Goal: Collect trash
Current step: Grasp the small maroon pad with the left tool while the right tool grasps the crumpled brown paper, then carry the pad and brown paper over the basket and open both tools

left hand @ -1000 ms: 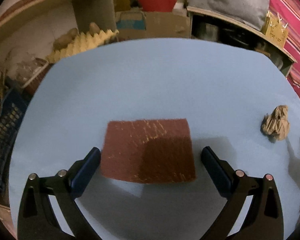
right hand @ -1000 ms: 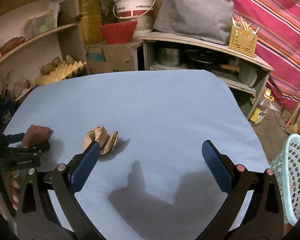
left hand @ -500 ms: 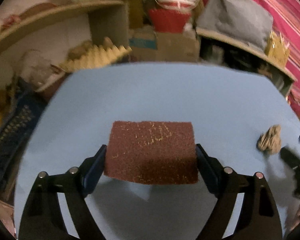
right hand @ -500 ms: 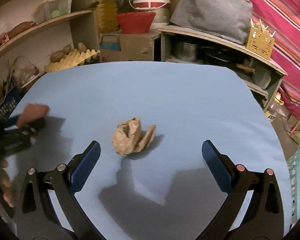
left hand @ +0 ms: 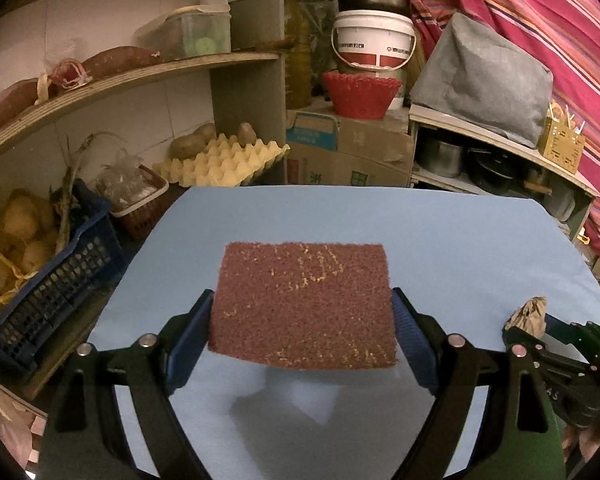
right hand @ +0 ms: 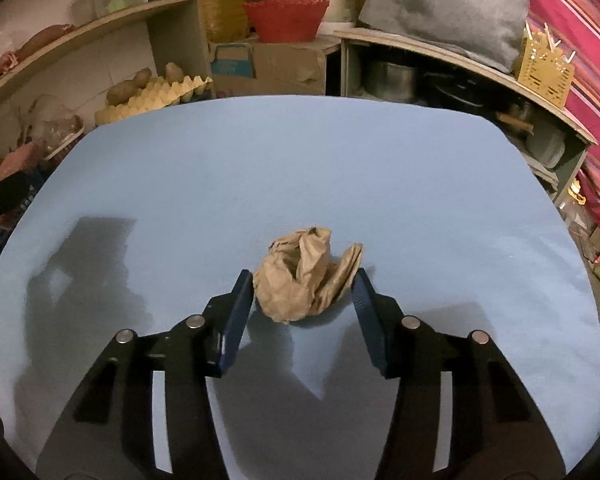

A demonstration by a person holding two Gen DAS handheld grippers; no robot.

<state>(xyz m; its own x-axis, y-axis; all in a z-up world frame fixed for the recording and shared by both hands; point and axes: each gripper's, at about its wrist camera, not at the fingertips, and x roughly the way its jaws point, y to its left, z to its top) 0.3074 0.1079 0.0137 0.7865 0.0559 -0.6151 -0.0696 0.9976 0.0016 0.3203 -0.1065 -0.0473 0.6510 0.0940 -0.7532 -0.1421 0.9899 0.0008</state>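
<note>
Since a second ago my left hand-held gripper (left hand: 302, 330) clamped and lifted the scouring pad (left hand: 304, 306) off the counter (left hand: 460, 240), while my right hand-held gripper (right hand: 302, 308), part-closed, flanked the crumpled paper (right hand: 306, 274), needing a centred squeeze.

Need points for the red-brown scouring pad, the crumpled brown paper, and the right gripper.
red-brown scouring pad (left hand: 304, 304): left wrist view, centre of its top face.
crumpled brown paper (right hand: 304, 276): right wrist view, middle of the wad.
right gripper (right hand: 303, 294): right wrist view, midway between its fingertips, which flank the paper.
</note>
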